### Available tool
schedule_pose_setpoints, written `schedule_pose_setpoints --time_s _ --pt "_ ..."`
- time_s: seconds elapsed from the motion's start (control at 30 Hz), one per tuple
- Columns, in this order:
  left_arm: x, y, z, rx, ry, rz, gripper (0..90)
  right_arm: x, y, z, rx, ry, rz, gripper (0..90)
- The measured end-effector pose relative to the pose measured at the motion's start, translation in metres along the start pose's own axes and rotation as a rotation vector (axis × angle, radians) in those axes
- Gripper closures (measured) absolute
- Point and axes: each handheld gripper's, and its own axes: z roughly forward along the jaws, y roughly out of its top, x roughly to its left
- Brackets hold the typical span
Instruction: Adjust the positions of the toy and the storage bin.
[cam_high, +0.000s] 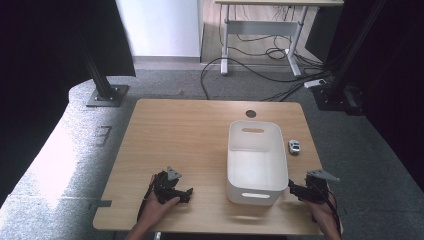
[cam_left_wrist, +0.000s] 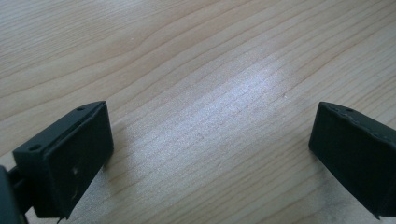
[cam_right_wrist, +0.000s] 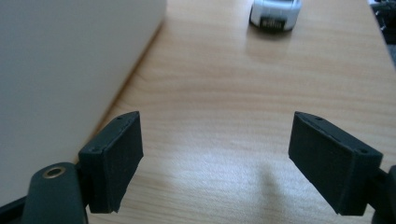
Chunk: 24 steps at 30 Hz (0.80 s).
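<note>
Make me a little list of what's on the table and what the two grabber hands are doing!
table: wooden table, with a round hole near its far edge
bin: white bin, looks empty, on the right half of the table
toy: small white toy car, on the table just right of the bin, not touching it
left gripper: left gripper, open, holding nothing, low over bare wood
right gripper: right gripper, open, holding nothing, beside the bin's near right corner, pointing toward the car
</note>
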Motion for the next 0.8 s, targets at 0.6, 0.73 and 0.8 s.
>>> schedule_pose_setpoints --time_s 0.6,0.73,0.8 --pt "0.0 0.0 0.0 0.0 0.0 0.0 0.0 0.01 0.033 -0.037 -0.126 0.047 0.001 18.8" --pt "0.0 0.0 0.0 0.0 -0.001 -0.001 0.0 0.015 0.04 -0.044 -0.158 0.057 -0.004 18.9" --pt "0.0 0.0 0.0 0.0 -0.001 0.0 0.0 0.018 0.044 -0.047 -0.171 0.064 -0.005 18.9"
